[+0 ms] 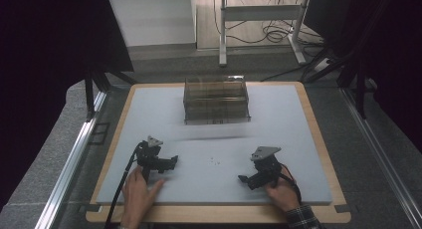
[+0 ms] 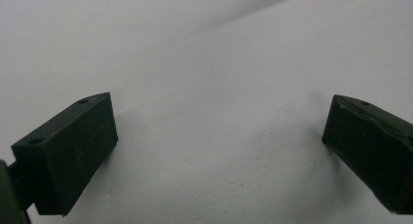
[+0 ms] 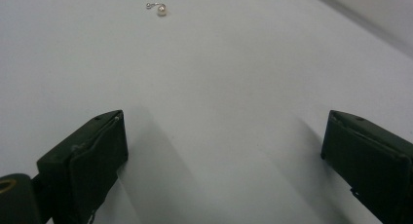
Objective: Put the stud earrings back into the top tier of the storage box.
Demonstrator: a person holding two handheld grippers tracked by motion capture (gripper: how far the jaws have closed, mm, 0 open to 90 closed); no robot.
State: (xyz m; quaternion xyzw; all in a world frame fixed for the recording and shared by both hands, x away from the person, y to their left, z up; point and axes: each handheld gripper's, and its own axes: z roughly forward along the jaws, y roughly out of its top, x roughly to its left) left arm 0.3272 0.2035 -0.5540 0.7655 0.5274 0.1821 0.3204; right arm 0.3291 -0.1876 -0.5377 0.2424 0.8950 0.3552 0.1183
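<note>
The small beads [image 3: 161, 9] lie ahead of the right gripper [image 3: 221, 151], nearer it than the left gripper [image 2: 219, 146], both with jaws spread and empty.

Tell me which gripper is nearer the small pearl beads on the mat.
Right. The right gripper sits just right of the pearl beads, fingers open toward them. The left gripper sits farther off on their left.

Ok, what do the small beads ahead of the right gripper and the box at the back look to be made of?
The beads look like pearl or glossy plastic: pale, round, with a bright highlight, and one seems to sit on a thin metal stem. The box looks like clear, smoke-tinted plastic or acrylic: the mat and inner dividers show through its walls.
</note>
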